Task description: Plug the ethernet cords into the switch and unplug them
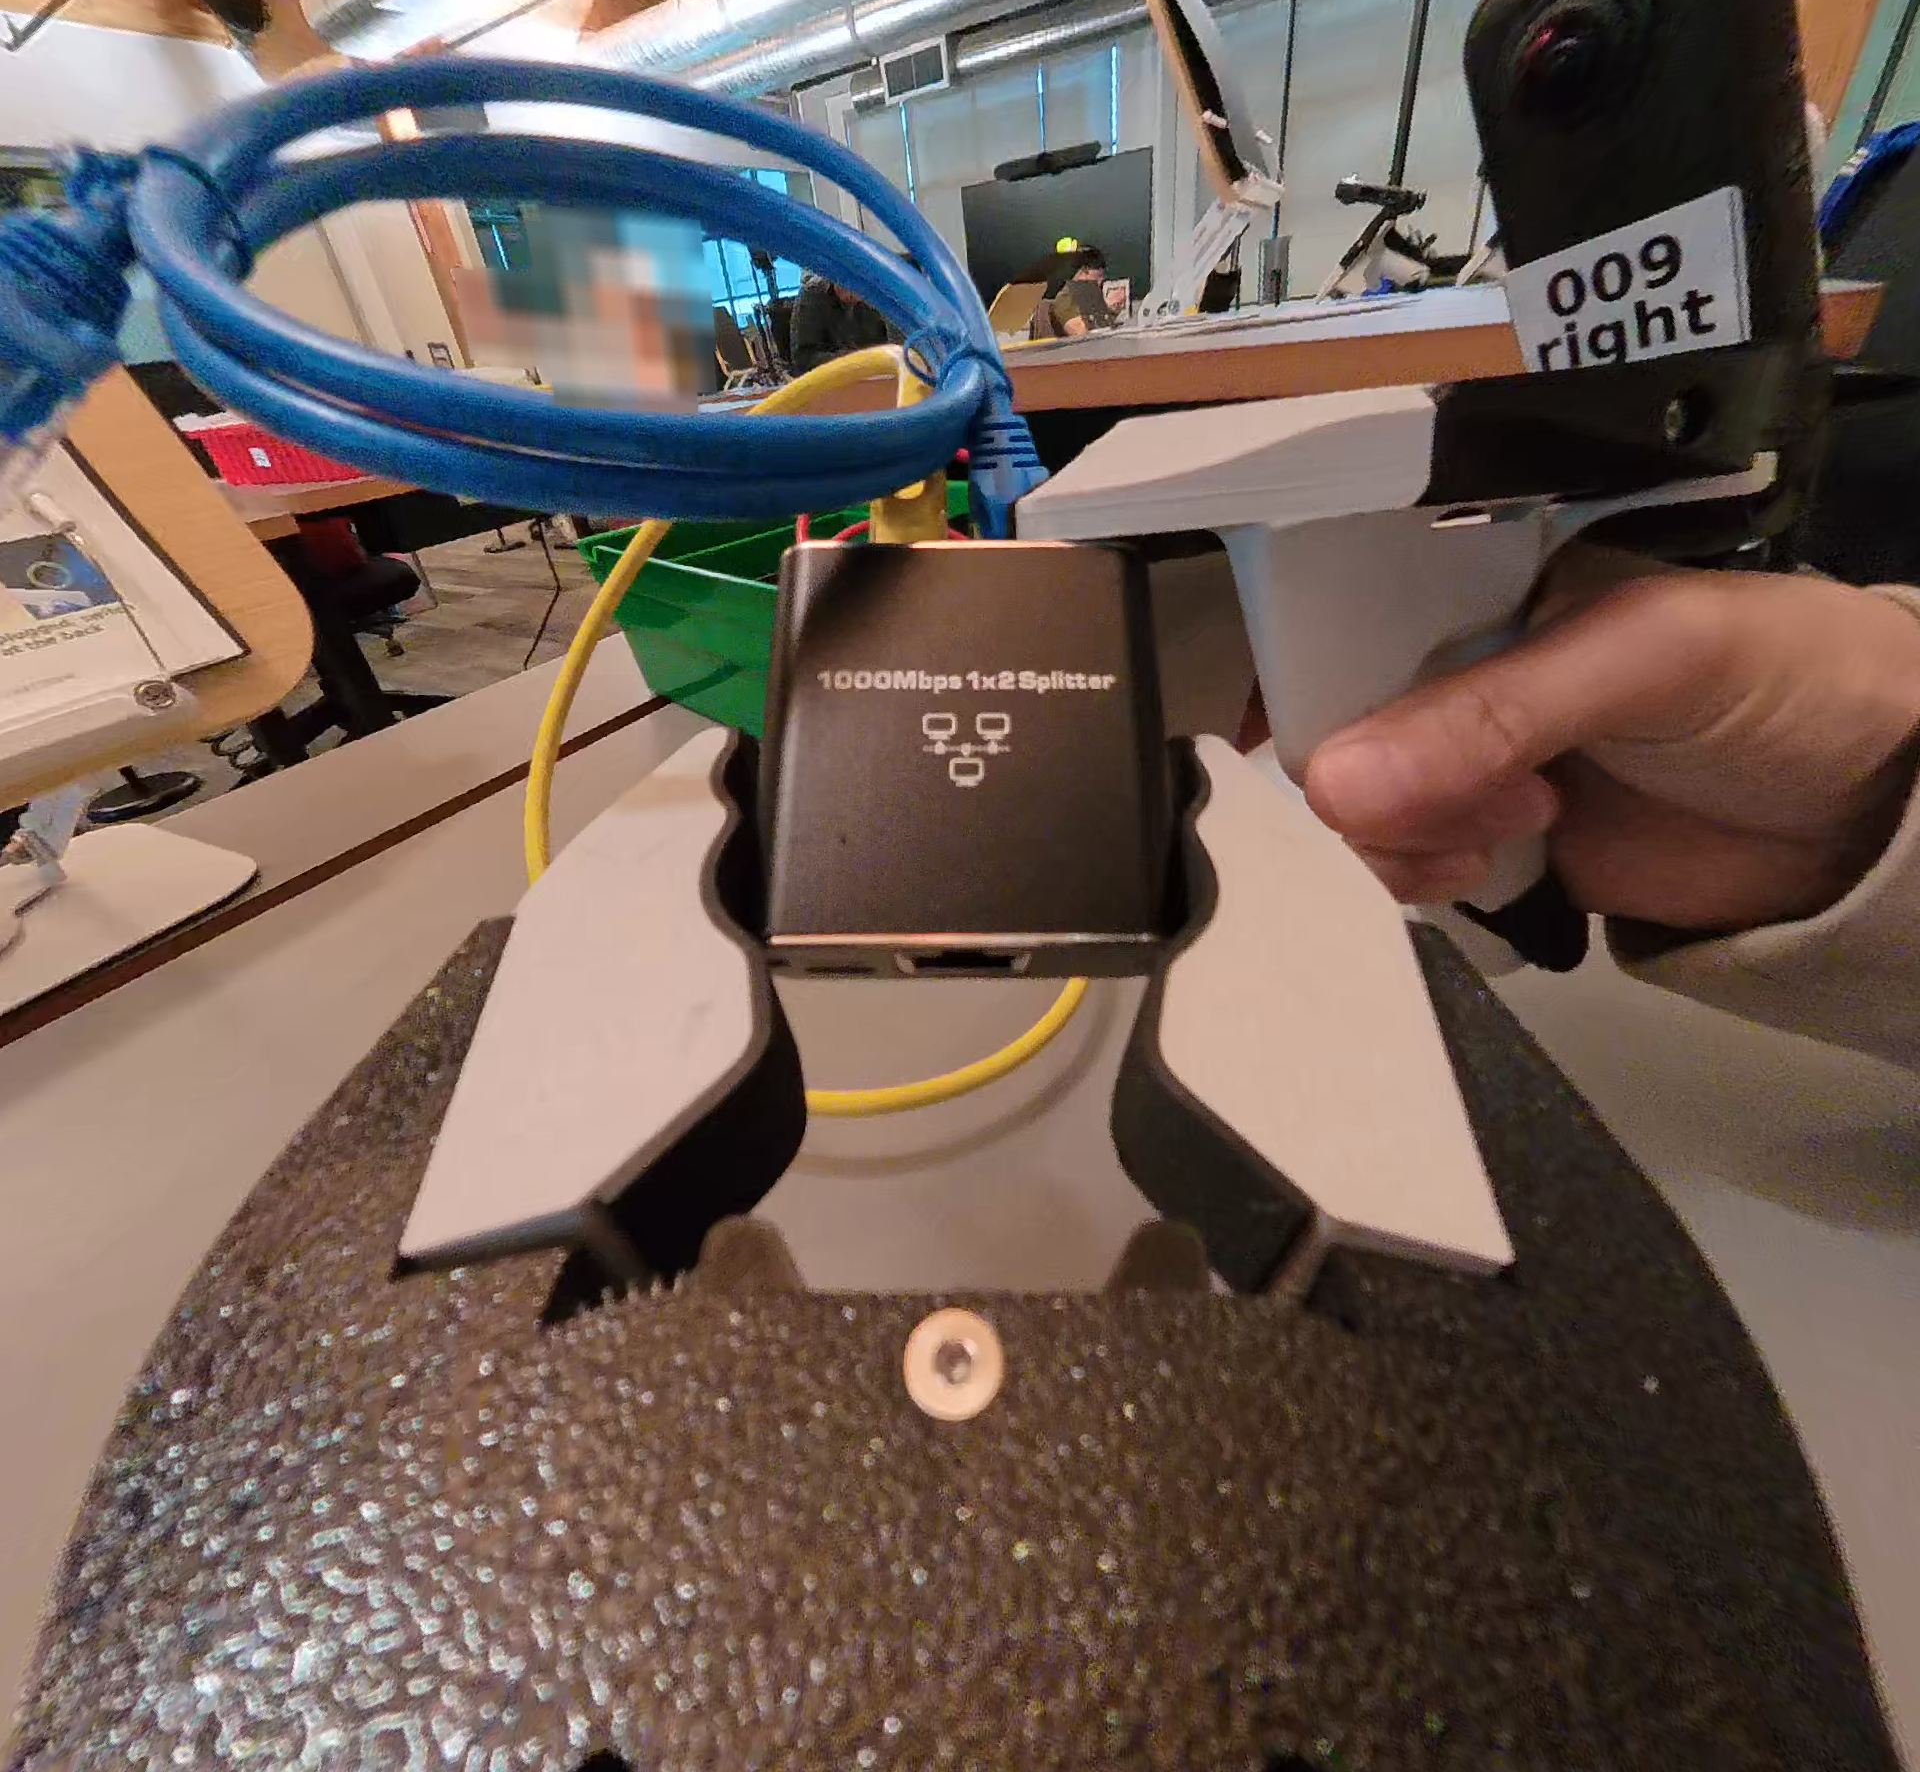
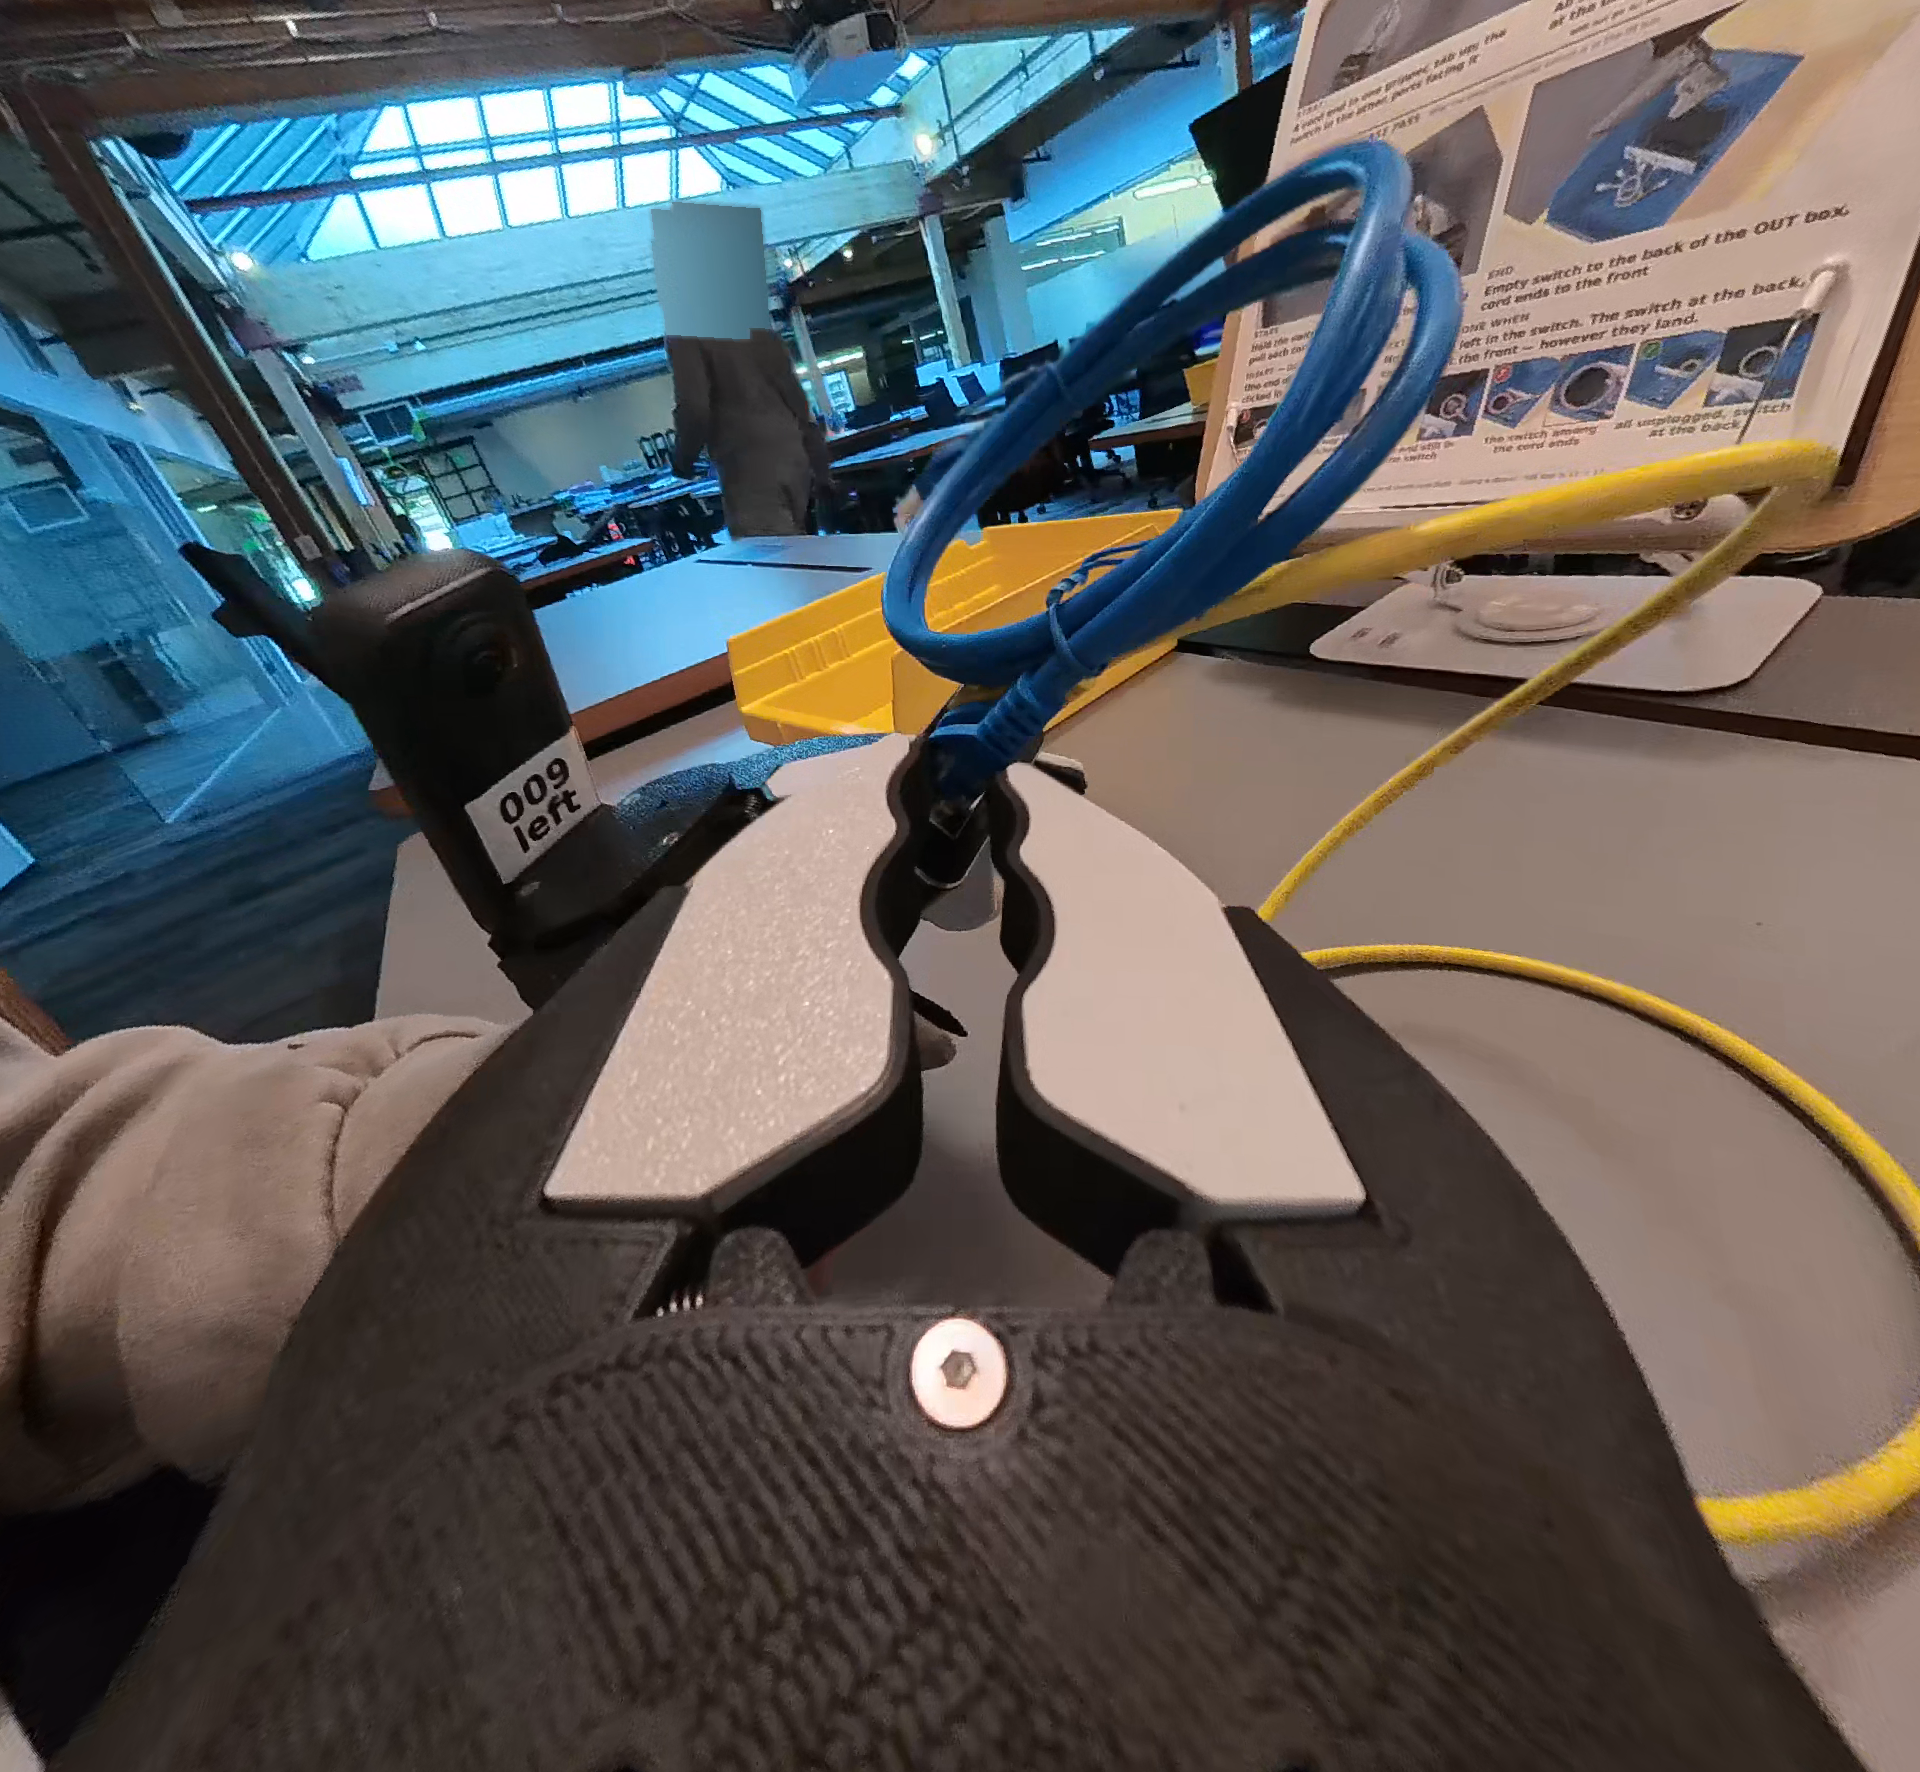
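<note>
My left gripper (image 1: 961,787) is shut on the black switch box (image 1: 961,746), held above the table with an empty port facing me. A yellow cord (image 1: 566,683) goes into its far side. The coiled blue cord (image 1: 540,434) hangs above, its plug (image 1: 1000,465) at the box's far edge. The right gripper's white finger (image 1: 1236,475) reaches in from the right. In the right wrist view my right gripper (image 2: 951,818) is shut on the blue cord's plug (image 2: 961,777), with the coil (image 2: 1174,475) rising beyond it. Whether the plug is seated is hidden.
A green bin (image 1: 696,621) stands behind the switch. A yellow bin (image 2: 831,662) sits beyond the right gripper. An instruction board (image 2: 1621,164) on a stand is at the right. The yellow cord (image 2: 1558,995) loops over the grey table (image 2: 1558,839). A person stands far off. Left and right tips are no more than a few centimetres apart.
</note>
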`<action>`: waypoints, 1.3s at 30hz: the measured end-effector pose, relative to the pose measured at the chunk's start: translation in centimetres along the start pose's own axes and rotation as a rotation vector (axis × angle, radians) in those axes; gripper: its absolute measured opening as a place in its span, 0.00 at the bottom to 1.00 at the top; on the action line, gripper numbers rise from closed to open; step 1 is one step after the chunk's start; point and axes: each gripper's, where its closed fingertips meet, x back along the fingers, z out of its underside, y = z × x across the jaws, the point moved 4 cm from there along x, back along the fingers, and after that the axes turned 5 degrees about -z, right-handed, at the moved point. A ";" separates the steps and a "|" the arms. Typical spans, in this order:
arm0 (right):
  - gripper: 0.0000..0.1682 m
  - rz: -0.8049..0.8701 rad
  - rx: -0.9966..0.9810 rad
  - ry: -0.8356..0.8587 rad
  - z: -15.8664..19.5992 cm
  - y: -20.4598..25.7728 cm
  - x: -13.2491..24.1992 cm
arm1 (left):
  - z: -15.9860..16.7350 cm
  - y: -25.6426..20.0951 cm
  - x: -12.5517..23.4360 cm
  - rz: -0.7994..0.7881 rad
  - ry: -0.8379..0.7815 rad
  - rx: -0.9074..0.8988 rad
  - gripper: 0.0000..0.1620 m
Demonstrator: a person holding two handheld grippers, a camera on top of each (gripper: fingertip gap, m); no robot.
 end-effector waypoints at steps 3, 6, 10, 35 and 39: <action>0.07 -0.006 -0.043 -0.025 -0.2 0.2 0.1 | -0.3 -0.1 0.1 0.016 -0.024 0.022 0.46; 0.09 -0.006 -0.117 -0.064 -0.1 0.1 0.3 | -0.4 -0.2 0.1 0.016 -0.032 0.018 0.46; 0.18 0.002 -0.108 -0.039 0.1 0.4 0.3 | -0.6 0.1 0.2 0.027 -0.051 0.066 0.46; 0.17 -0.033 -0.344 -0.225 -1.7 1.6 0.4 | -2.5 0.8 1.6 0.364 -0.265 0.572 0.46; 0.17 -0.035 -0.352 -0.245 -2.0 1.8 0.3 | -2.6 0.6 1.6 0.398 -0.271 0.599 0.46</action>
